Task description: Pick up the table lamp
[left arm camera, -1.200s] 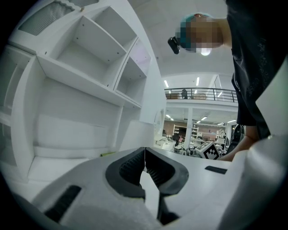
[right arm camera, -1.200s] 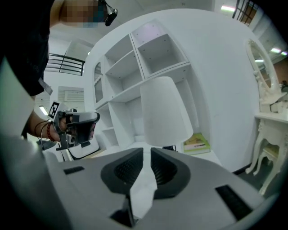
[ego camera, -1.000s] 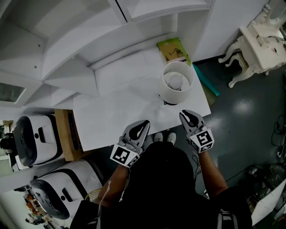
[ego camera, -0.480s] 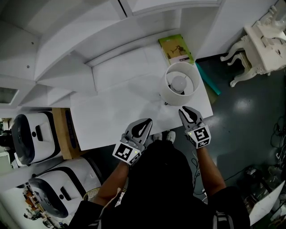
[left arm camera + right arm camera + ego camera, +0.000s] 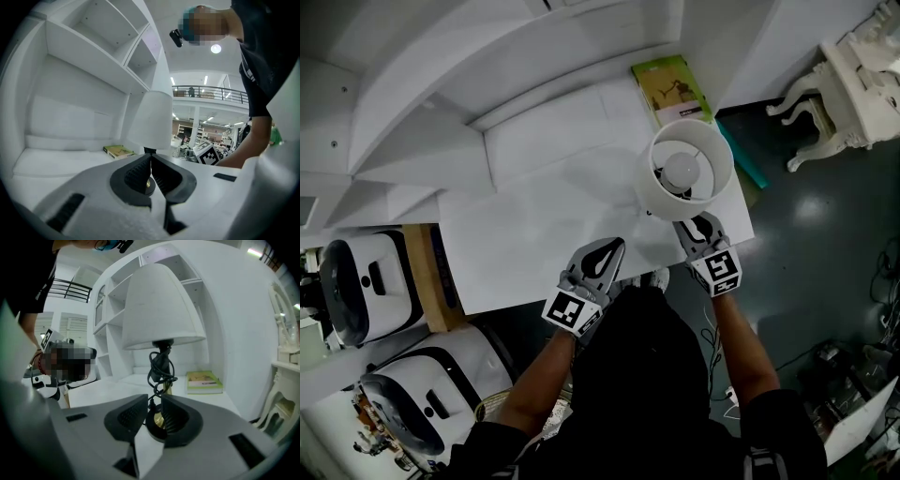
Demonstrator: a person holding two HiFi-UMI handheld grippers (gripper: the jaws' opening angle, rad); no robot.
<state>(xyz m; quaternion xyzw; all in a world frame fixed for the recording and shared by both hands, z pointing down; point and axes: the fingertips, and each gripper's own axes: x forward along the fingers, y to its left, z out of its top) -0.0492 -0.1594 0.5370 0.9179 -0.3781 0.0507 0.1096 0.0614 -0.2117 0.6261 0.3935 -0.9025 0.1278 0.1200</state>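
The table lamp (image 5: pixel 684 172) stands near the right end of the white table (image 5: pixel 525 234); from above I see its round white shade and bulb. In the right gripper view its shade (image 5: pixel 157 310) sits over a stem wrapped in black cable (image 5: pixel 159 366) and a black-and-brass base (image 5: pixel 158 423). My right gripper (image 5: pixel 701 225) is just in front of the base, open, with the jaws (image 5: pixel 153 401) a little apart and the base showing in the gap ahead. My left gripper (image 5: pixel 607 250) hovers over the table's front edge, left of the lamp, shut (image 5: pixel 151 157) on nothing.
A green book (image 5: pixel 671 86) lies behind the lamp against the white shelving (image 5: pixel 441 112). A teal strip (image 5: pixel 741 164) runs along the table's right edge. White ornate furniture (image 5: pixel 853 84) stands at the far right, and white machines (image 5: pixel 366 291) at the left.
My right gripper has moved forward up to the lamp's base. The left gripper has crept slightly forward. The head camera has come nearer over the lamp.
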